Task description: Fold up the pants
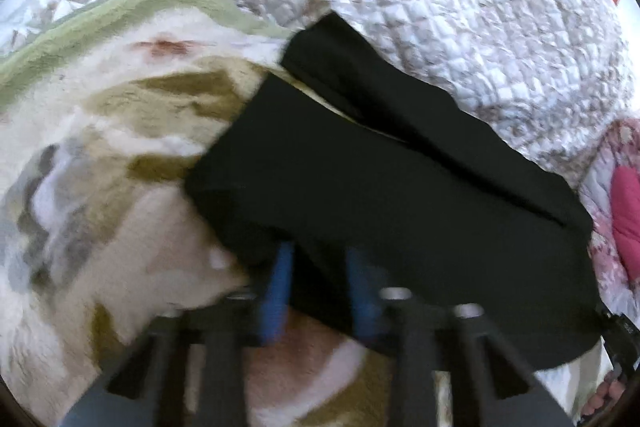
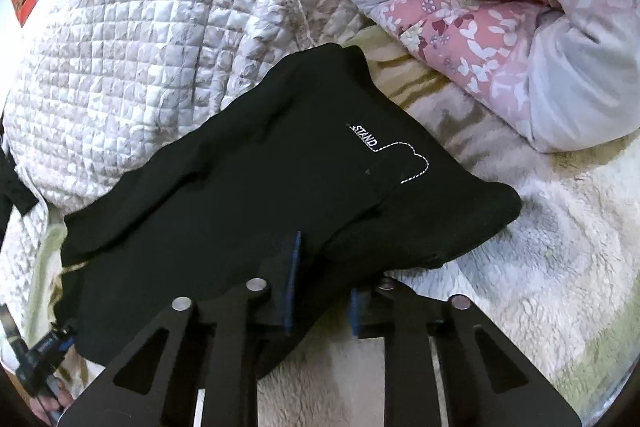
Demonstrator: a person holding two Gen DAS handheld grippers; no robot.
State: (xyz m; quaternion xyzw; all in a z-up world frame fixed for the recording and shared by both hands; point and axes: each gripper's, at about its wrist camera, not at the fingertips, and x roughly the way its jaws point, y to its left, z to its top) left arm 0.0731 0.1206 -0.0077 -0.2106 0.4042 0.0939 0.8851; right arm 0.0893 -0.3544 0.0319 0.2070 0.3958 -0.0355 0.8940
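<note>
Fleece blanket (image 2: 520, 247) under black pants (image 2: 280, 187), near edge clamped by both grippers, left gripper (image 1: 320, 287) & right gripper (image 2: 324, 291).

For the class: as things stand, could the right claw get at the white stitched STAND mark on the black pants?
Probably not yet: the right claw is shut on the near edge of the black pants. The STAND mark lies uncovered farther up, so it must let go first.

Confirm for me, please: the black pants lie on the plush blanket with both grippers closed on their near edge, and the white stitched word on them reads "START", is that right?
Not quite. In the right wrist view the stitched word on the black pants reads "STAND", not "START". The rest holds: the pants lie on the plush blanket, with the left gripper and right gripper closed on their near edge.
</note>
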